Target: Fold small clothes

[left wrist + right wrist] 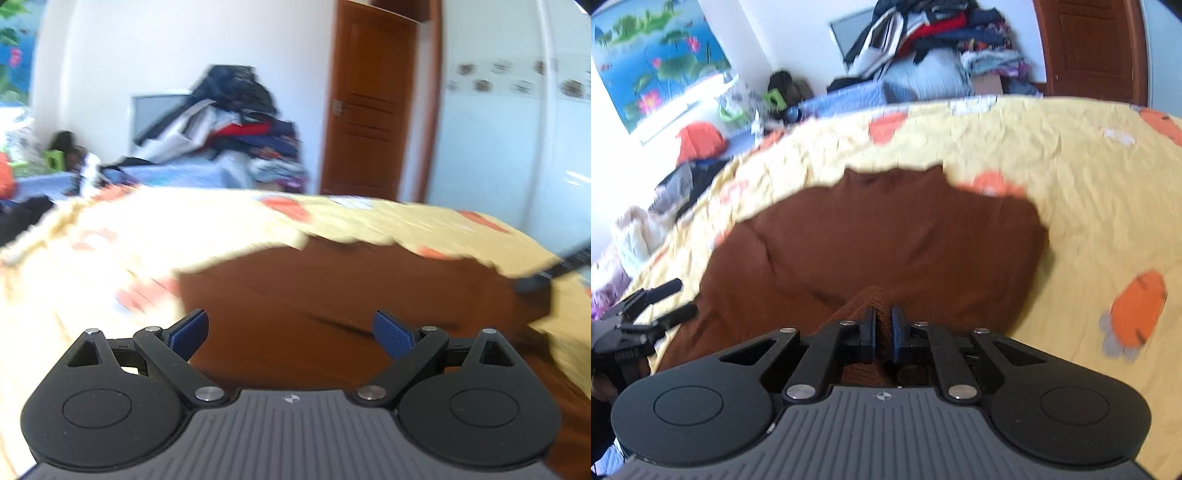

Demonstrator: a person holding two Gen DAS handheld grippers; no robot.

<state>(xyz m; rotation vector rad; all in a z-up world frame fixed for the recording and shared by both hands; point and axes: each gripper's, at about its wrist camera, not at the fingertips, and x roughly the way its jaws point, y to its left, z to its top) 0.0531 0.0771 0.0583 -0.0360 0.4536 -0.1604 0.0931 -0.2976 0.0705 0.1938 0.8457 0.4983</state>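
Right gripper (pixel 882 325) jaws clamped on a thin ridge of brown sweater (pixel 886 236); may slip out when lifted. Left gripper (pixel 291 332) jaws apart, empty above sweater.

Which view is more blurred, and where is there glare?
Left wrist view: heavy motion blur over the bedspread and clothes pile, with white glare at its left; the open left gripper stays sharp. Right wrist view: milder blur on the brown garment, glare at the far left; the right gripper is sharp, pinching a fold.
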